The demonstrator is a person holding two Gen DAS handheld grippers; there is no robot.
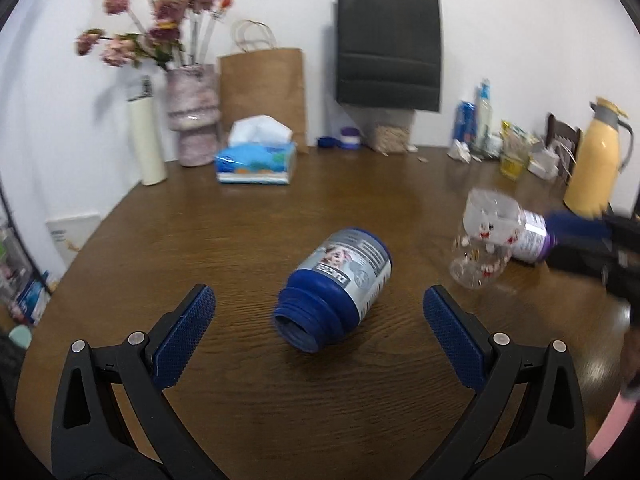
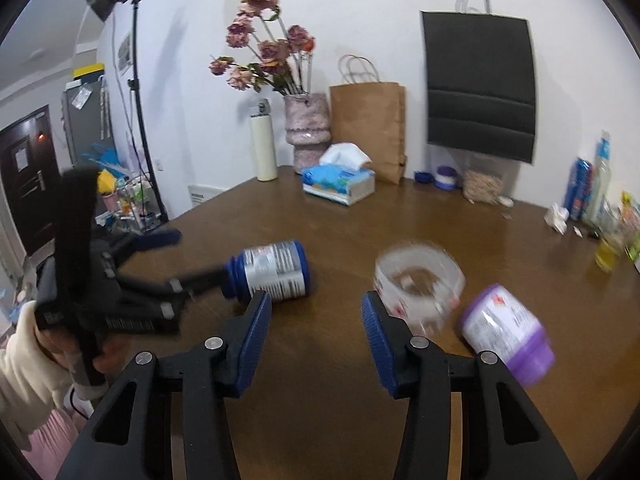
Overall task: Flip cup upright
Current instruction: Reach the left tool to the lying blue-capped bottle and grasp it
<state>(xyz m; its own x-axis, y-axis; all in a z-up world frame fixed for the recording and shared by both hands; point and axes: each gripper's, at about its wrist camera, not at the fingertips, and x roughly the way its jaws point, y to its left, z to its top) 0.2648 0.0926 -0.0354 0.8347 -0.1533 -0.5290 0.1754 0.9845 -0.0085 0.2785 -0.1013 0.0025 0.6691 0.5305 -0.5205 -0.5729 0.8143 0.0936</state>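
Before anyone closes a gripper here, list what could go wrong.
1. The clear cup lies on its side against the purple jar; a pinch may knock that jar rolling.
2. The blue jar also lies on its side between the open left gripper fingers and may roll.
3. The cup's image is blurred, so it may be moving.

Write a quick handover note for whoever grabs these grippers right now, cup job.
Left hand-held gripper: open, empty, aimed at the blue bottle lying on its side, mouth toward it.
Right hand-held gripper: open, empty, just short of the clear cup.
Cup: blurred, tilted on the table, not upright; a purple bottle is right beside it.
Done: nothing gripped yet.
Left: grasp the cup, stand it upright, release.
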